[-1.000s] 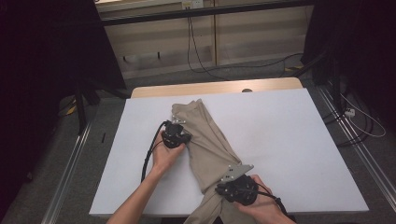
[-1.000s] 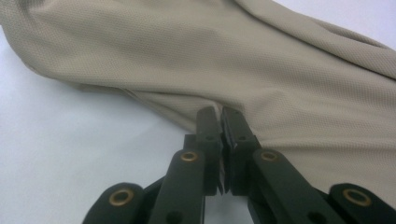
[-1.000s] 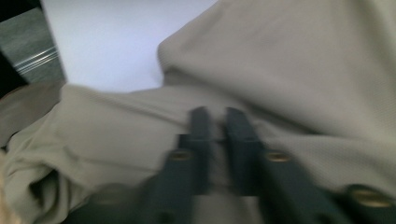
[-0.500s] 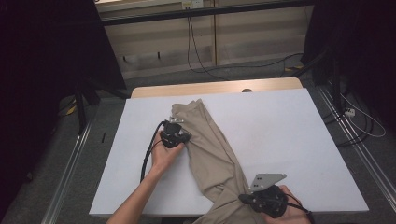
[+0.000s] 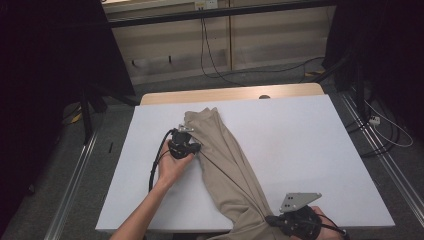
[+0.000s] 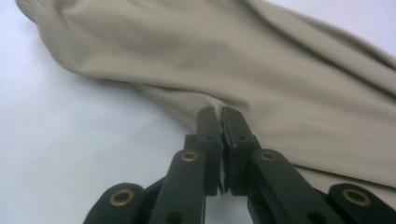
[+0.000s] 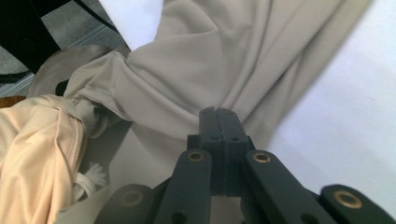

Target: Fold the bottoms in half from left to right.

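Note:
A beige garment lies in a long diagonal band on the white table, from the far middle down to the front edge. My left gripper is at its upper left edge, shut on a fold of the cloth. My right gripper is at the table's front edge, shut on the garment's lower end, which hangs over the edge. Both pairs of jaws are pressed together, with fabric at the tips of the left gripper and the right gripper.
A paler peach cloth with a white cord bunches below the table's front edge. A wooden strip runs along the far edge. Metal rails flank the table, and cables lie on the floor at right.
My right gripper has moved right along the front edge, dragging the garment's lower end with it and drawing the cloth out longer. The left gripper has stayed put.

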{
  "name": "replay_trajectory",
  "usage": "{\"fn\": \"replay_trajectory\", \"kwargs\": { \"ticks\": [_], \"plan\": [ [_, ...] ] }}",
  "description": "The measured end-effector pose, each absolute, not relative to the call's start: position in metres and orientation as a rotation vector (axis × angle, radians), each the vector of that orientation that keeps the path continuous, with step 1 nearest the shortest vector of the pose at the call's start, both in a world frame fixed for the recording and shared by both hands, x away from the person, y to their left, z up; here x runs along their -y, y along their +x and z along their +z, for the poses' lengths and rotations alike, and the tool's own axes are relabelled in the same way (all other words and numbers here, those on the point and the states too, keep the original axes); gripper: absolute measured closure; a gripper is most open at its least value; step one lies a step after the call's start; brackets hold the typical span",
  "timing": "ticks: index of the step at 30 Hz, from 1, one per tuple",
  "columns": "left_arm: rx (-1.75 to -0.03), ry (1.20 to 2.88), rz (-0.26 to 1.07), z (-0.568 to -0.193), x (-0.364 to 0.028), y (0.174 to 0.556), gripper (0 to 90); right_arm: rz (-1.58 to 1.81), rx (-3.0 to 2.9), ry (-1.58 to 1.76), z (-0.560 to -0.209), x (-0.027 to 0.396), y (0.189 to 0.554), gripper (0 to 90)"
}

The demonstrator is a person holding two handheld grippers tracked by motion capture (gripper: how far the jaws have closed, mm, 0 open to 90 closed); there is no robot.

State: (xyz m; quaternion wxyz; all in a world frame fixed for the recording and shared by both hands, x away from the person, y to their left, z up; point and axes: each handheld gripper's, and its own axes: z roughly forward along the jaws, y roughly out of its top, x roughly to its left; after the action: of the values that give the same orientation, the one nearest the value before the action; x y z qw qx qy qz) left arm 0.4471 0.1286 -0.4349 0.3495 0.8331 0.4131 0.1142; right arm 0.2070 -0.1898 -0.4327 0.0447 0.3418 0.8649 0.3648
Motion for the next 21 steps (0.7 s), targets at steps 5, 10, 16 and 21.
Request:
{"fn": "replay_trajectory", "kwargs": {
  "ticks": [5, 10, 16, 21],
  "plan": [
    [-1.089, 2.134, 0.259, -0.434, -0.131, 0.451, 86.6, 1.103, -2.657, 1.041, -0.433, 0.181, 0.207, 90.0],
    [-1.096, 2.161, 0.275, -0.443, -0.127, 0.45, 86.2, 1.03, -2.653, 1.054, -0.438, 0.182, 0.21, 90.0],
    [-1.092, 2.139, 0.255, -0.443, -0.126, 0.45, 71.3, 1.109, -2.612, 1.084, -0.431, 0.192, 0.212, 73.9],
    [-1.061, 2.094, 0.26, -0.431, -0.123, 0.436, 47.5, 1.074, -2.518, 1.142, -0.428, 0.197, 0.234, 76.9]
  ]
}}
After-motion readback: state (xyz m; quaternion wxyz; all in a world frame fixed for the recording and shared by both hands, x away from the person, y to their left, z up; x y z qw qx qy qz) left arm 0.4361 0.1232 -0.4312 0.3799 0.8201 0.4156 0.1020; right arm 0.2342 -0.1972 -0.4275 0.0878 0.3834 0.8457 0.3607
